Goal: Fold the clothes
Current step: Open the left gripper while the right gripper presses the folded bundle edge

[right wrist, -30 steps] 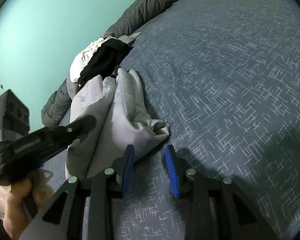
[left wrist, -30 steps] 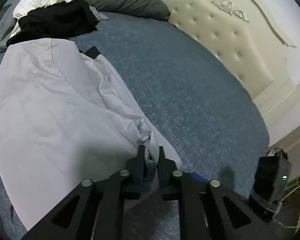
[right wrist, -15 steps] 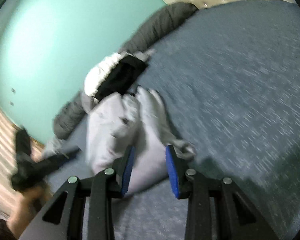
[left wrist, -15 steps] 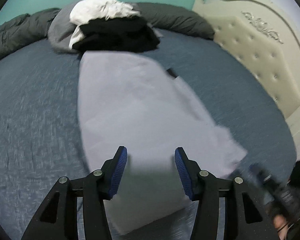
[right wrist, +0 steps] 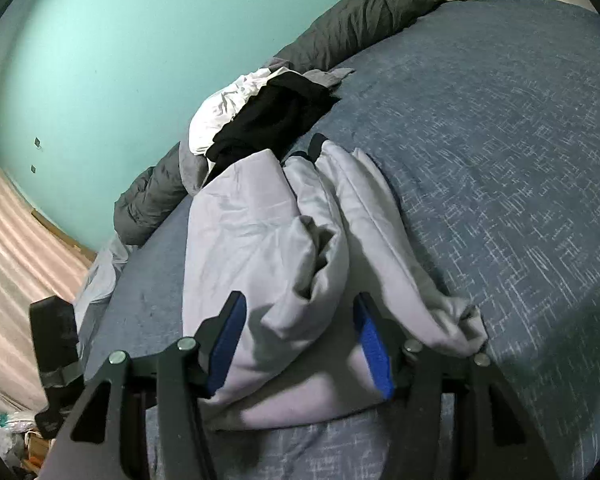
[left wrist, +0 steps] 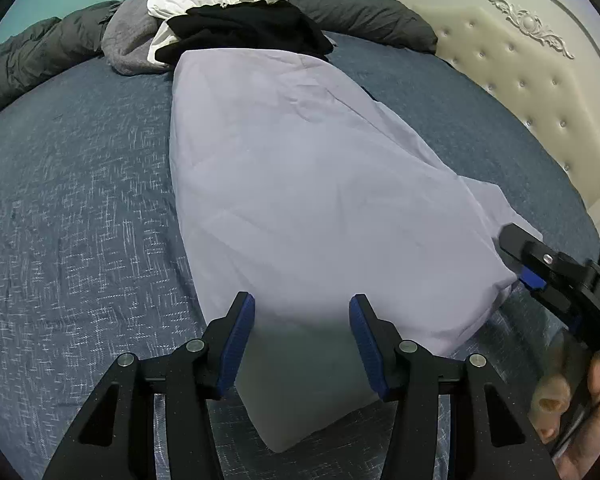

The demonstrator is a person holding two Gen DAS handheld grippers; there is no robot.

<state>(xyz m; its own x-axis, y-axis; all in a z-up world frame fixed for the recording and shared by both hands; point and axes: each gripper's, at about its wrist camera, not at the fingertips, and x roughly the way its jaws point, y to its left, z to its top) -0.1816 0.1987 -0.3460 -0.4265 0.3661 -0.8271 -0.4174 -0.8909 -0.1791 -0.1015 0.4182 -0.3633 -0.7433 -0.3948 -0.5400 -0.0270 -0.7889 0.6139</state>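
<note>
A pale lavender garment (left wrist: pixel 300 184) lies folded lengthwise on the blue bedspread (left wrist: pixel 80 220), smooth on top. Its near end reaches under my left gripper (left wrist: pixel 302 340), which is open and holds nothing. In the right wrist view the same garment (right wrist: pixel 252 240) shows bunched folds and a rolled sleeve along its right side. My right gripper (right wrist: pixel 298 344) is open and wide, its blue pads straddling the garment's near corner. From the left wrist view the right gripper (left wrist: pixel 540 268) sits at the garment's right edge, held by a hand (left wrist: pixel 580 408).
A pile of white, black and grey clothes (left wrist: pixel 228 20) sits just past the garment's far end. A dark grey duvet roll (left wrist: pixel 360 8) runs along the bed's edge. The cream tufted headboard (left wrist: pixel 520 60) stands to the right, a teal wall (right wrist: pixel 120 60) behind.
My left gripper let go of the garment's edge, opened and drew back to its near end. My right gripper opened wider and moved over the garment's corner. The garment now lies flatter.
</note>
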